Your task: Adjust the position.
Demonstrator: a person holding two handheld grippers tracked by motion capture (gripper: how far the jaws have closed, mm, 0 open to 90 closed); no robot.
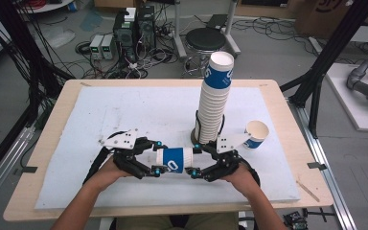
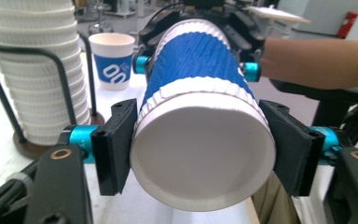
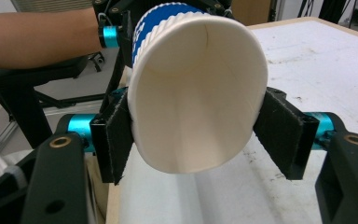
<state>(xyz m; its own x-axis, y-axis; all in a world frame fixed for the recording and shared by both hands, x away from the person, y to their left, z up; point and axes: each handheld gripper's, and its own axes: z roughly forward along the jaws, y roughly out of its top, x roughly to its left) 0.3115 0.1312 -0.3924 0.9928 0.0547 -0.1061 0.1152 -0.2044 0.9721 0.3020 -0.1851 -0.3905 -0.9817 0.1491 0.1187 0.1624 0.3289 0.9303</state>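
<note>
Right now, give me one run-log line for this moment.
left gripper: shut on cup base | right gripper: shut on cup rim | cup: sideways, held above table | cup stack: upright

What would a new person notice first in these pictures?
First, the blue-and-white paper cup held sideways above the table's near edge, with the left claw shut on its base end and the right claw on its open rim. Behind it rises a tall cup stack; a single cup stands to its right.
</note>
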